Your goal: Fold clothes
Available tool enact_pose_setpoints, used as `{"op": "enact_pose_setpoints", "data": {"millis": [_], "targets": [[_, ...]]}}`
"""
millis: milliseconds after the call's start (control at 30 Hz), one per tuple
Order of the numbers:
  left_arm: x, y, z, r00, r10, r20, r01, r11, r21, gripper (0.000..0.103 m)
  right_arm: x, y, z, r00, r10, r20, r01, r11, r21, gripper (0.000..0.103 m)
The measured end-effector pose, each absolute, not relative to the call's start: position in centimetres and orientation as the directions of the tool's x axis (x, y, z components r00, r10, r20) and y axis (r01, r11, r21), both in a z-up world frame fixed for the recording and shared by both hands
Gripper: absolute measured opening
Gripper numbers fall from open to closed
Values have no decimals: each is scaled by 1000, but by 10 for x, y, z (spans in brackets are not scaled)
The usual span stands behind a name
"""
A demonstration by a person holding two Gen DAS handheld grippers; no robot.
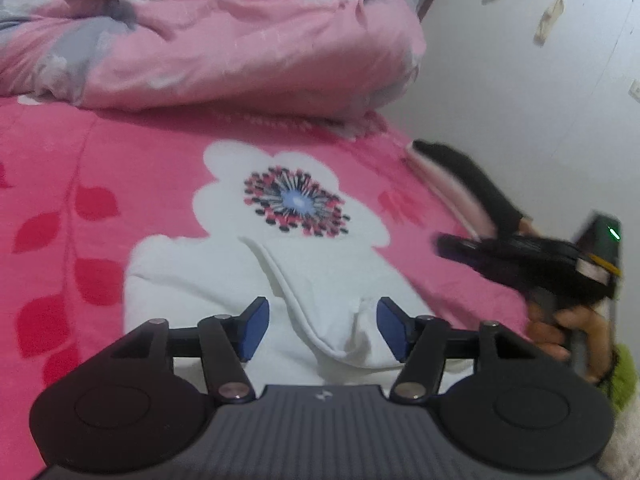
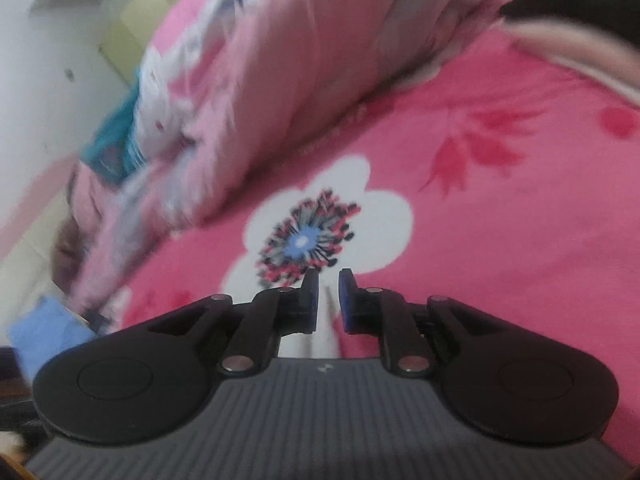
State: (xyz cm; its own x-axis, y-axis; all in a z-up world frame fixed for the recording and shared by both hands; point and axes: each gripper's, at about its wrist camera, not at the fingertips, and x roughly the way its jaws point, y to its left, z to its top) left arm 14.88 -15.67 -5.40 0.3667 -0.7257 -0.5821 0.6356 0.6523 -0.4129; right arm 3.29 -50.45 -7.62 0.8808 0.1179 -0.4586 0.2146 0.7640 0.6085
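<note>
The left hand-held gripper (image 1: pixel 322 330) stood released, its blue pads apart on either side of a raised fold of the white garment (image 1: pixel 224 280), which lay on the pink flowered bed (image 1: pixel 120 168) just ahead of it. The right hand-held gripper (image 2: pixel 329 300), jaws slightly parted and grasping nothing, hovered to its right.
</note>
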Motion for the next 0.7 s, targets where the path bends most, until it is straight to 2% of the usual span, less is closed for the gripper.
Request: {"op": "enact_pose_setpoints", "data": {"millis": [133,233,367,533,600,700], "targets": [[123,-133,-43,357,-726,-588,665,640,-385,62,-43,-501,-65,893,134,-430,225,694,684,19],[94,-125,-41,323,-728,-604,716,606,-347,62,-91,-485,-78,883,176,-436,249,611,751,20],[42,-124,-40,297,-710,-638,807,544,-229,62,-135,-461,-103,874,197,-445,290,523,801,20],[-4,-109,-53,328,-668,-668,841,528,-116,61,-167,-430,-120,892,237,-385,266,414,870,20],[-13,-105,-61,365,-640,-676,836,544,-64,60,-174,-419,-118,898,229,-377,252,435,864,20],[-23,-102,-71,431,-608,-667,826,563,22,57,-167,-395,-95,895,173,-412,211,649,731,20]]}}
